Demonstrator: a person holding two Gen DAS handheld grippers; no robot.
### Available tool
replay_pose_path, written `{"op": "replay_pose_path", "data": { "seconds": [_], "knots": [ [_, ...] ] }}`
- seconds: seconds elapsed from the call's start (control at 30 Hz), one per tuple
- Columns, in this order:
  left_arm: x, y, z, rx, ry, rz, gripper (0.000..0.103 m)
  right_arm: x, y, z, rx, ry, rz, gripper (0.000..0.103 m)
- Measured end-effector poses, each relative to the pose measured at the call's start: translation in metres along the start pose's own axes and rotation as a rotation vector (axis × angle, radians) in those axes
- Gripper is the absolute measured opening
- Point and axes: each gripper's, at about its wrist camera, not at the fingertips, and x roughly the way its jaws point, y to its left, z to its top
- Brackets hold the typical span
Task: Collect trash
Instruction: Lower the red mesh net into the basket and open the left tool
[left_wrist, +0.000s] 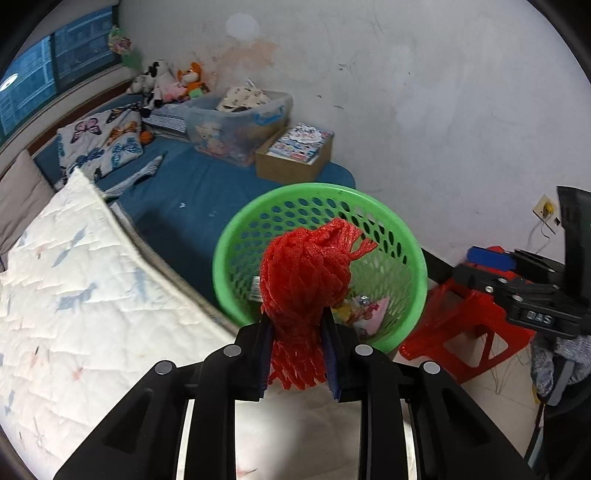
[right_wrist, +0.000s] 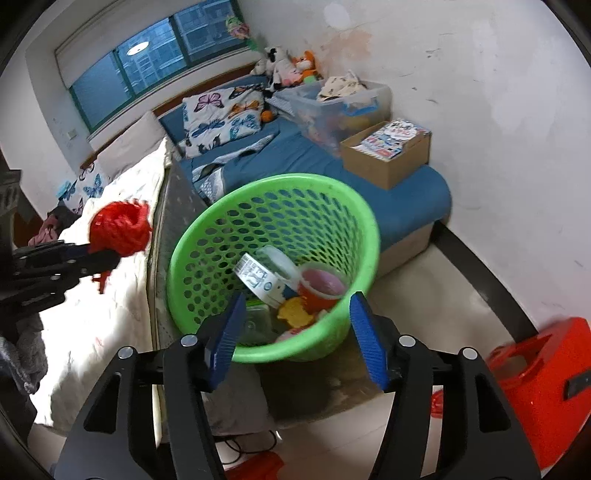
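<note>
Your left gripper (left_wrist: 297, 354) is clamped on the red foam net (left_wrist: 306, 273), just short of the green basket (left_wrist: 413, 254) near rim; your right gripper (right_wrist: 295, 336) hangs apart and empty over that rim

The green basket (right_wrist: 207, 236) has an open top I can reach into, squeezed between the bed (right_wrist: 110, 295) and red stool (right_wrist: 546, 373).

A low bed with a blue sheet (right_wrist: 406, 192) runs along the white wall. On it lie a butterfly-print pillow (right_wrist: 221, 118), a clear plastic storage bin (right_wrist: 332, 107), an open cardboard box (right_wrist: 388, 162) and plush toys (right_wrist: 288, 66). On the pale tiled floor (right_wrist: 424, 295) just beside it stand a green perforated plastic basket (right_wrist: 295, 218) and a red plastic stool (right_wrist: 546, 376).
</note>
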Motion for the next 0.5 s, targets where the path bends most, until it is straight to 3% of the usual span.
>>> {"op": "replay_pose_path", "data": {
  "seconds": [0.17,0.33,0.5],
  "knots": [
    [0.019,-0.013,0.010,0.003,0.030,-0.014,0.029,-0.012,-0.009,-0.008,0.037,-0.015,0.003,0.064],
    [0.027,-0.023,0.015,0.012,0.035,-0.028,0.041,-0.017,-0.012,-0.015,0.058,-0.016,0.003,0.065],
    [0.028,-0.025,0.014,0.005,0.022,-0.058,0.063,-0.022,-0.013,-0.019,0.073,-0.025,0.008,0.066]
  ]
}}
